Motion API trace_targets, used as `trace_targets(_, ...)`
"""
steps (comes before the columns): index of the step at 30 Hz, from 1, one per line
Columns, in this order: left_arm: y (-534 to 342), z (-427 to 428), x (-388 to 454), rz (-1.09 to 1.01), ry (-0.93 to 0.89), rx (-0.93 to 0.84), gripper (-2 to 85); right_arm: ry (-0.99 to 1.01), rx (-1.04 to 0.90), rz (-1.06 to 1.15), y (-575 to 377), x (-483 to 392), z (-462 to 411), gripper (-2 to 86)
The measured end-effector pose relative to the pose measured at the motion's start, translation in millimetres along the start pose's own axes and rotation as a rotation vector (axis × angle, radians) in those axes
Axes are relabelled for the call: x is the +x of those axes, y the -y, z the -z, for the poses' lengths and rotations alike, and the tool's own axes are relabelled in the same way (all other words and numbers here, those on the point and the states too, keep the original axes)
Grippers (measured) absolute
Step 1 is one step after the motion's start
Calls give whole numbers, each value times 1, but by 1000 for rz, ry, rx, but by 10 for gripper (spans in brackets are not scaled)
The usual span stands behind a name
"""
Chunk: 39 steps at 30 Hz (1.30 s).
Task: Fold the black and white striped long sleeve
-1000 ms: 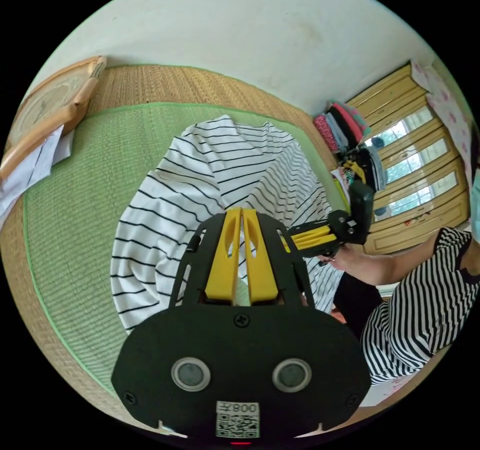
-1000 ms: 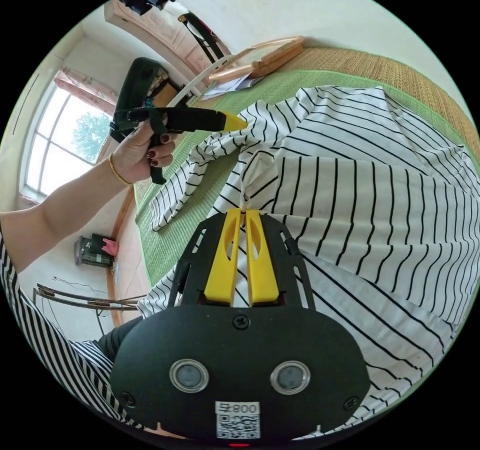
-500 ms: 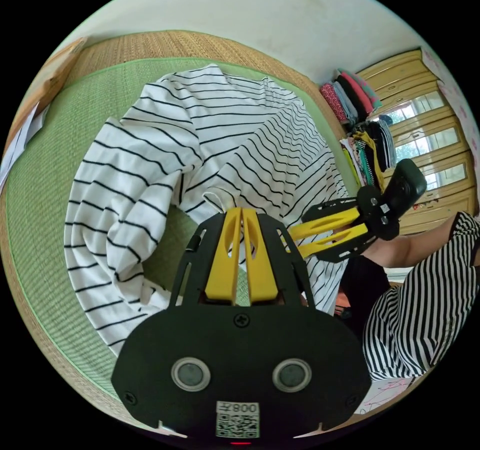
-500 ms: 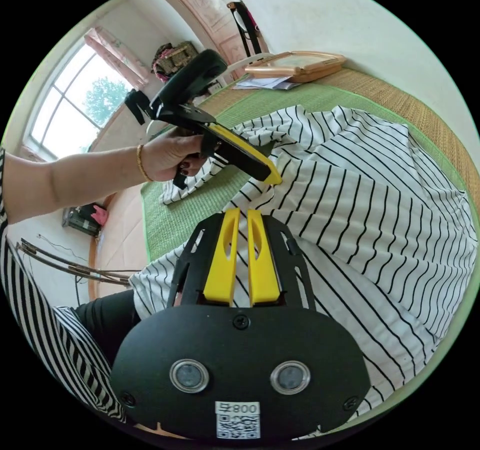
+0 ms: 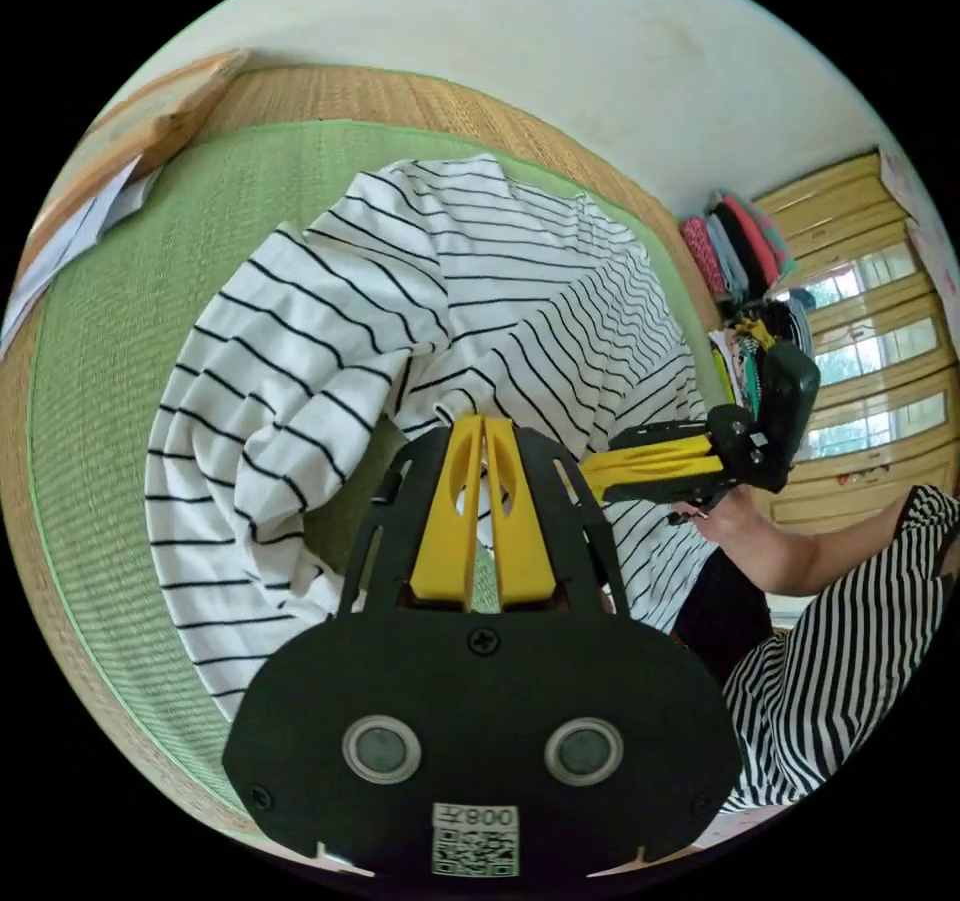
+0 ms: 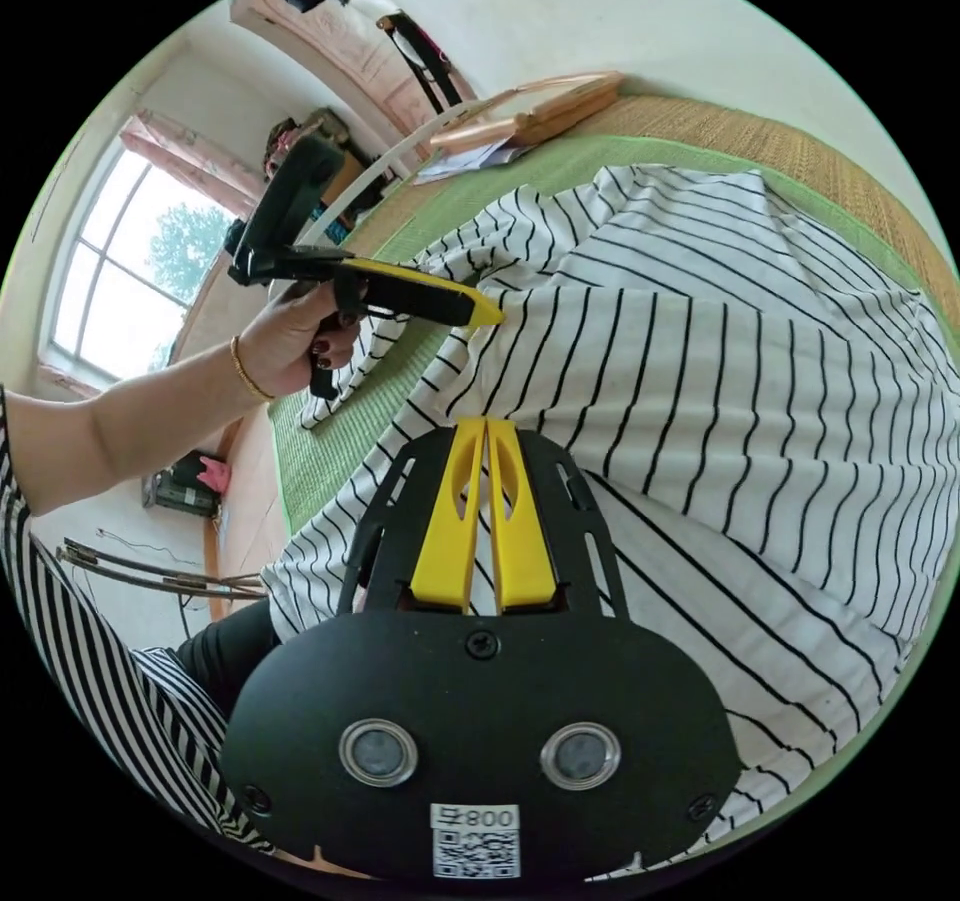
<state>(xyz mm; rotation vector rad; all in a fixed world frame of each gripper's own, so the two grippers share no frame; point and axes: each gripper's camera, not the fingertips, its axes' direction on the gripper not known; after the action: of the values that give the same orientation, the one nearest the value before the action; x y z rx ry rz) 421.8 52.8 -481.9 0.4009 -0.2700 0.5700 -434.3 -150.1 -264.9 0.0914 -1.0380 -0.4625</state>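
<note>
Green mat (image 5: 110, 361) supports the striped long sleeve (image 5: 480, 271). Left gripper (image 5: 483, 423) and right gripper (image 6: 486, 425) each pinch cloth, jaws closed.

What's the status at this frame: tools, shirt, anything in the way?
Left tool shut on striped shirt, right tool likewise. Shirt half spread on green mat, one sleeve bunched. Nothing in the way.

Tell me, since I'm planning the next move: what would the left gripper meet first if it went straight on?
The left gripper, shut on the black and white striped long sleeve shirt, would likely push into more of that cloth; depth is unclear.
</note>
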Motion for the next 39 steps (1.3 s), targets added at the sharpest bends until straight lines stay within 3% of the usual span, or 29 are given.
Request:
trace_targets(3,24,11,29,-55,-39,66,9,-110,112,-26,-33,17,52,10)
trace_targets(5,58,9,60,-147,-110,95,18,-289,174,-120,-69,46,96,21)
trace_targets(8,116,-14,103,-262,-193,61,45,-464,213,-234,-115,82,138,49)
trace_targets(14,245,-71,188,-381,-271,24,77,-566,197,-330,-171,120,155,67)
trace_targets(22,351,-128,270,-443,-158,-182,52,-510,184,-327,-219,137,141,42)
trace_targets(29,385,-113,304,-398,-240,-67,9,-419,327,-396,-289,146,163,6)
trace_targets(39,416,-140,327,-331,-229,-122,15,-358,336,-472,-339,178,157,2)
